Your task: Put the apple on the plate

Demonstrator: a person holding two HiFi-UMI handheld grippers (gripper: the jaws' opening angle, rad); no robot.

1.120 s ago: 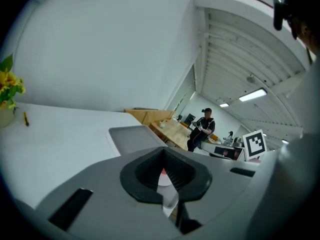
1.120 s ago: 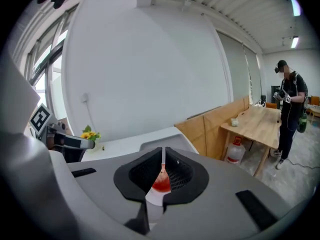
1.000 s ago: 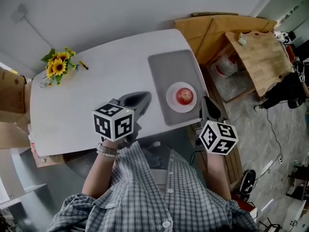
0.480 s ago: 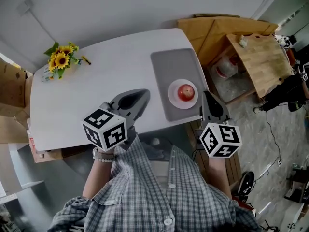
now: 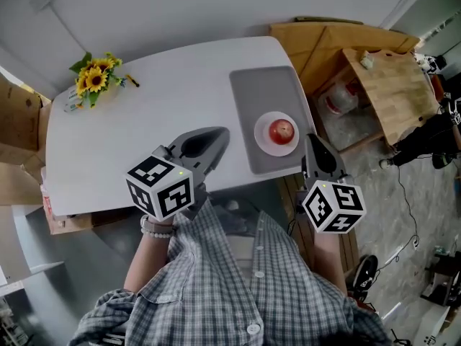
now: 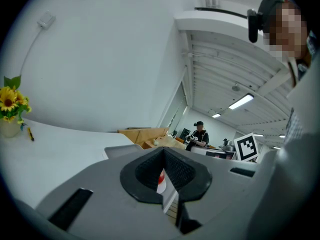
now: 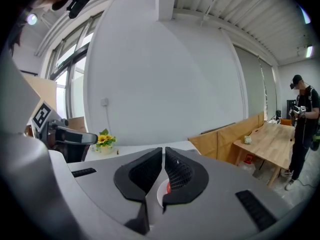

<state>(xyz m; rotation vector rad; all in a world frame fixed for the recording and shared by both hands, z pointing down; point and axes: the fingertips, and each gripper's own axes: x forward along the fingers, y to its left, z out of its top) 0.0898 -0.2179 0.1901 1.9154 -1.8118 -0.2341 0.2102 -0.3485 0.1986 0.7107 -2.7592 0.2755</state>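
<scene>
A red apple (image 5: 282, 130) sits on a small white plate (image 5: 268, 143), which rests on a grey tray (image 5: 263, 92) at the right end of the white table (image 5: 130, 143). My left gripper (image 5: 218, 132) hovers over the table's near edge, left of the tray, shut with nothing in it. My right gripper (image 5: 312, 140) hangs just off the table's right edge beside the plate, also shut and holding nothing. In the left gripper view the apple (image 6: 160, 176) shows below the closed jaws of the gripper (image 6: 163, 150). The right gripper (image 7: 163, 148) likewise frames the apple (image 7: 169, 188).
A vase of sunflowers (image 5: 94, 81) and a small pen stand at the table's far left corner. A wooden table (image 5: 385, 85) and wooden panels lie to the right, with a person in black (image 5: 432, 132) beyond. Cardboard boxes (image 5: 18, 121) sit to the left.
The apple stays on the plate. My left gripper has shifted slightly along the near edge; the right gripper has barely moved. Both stay shut.
</scene>
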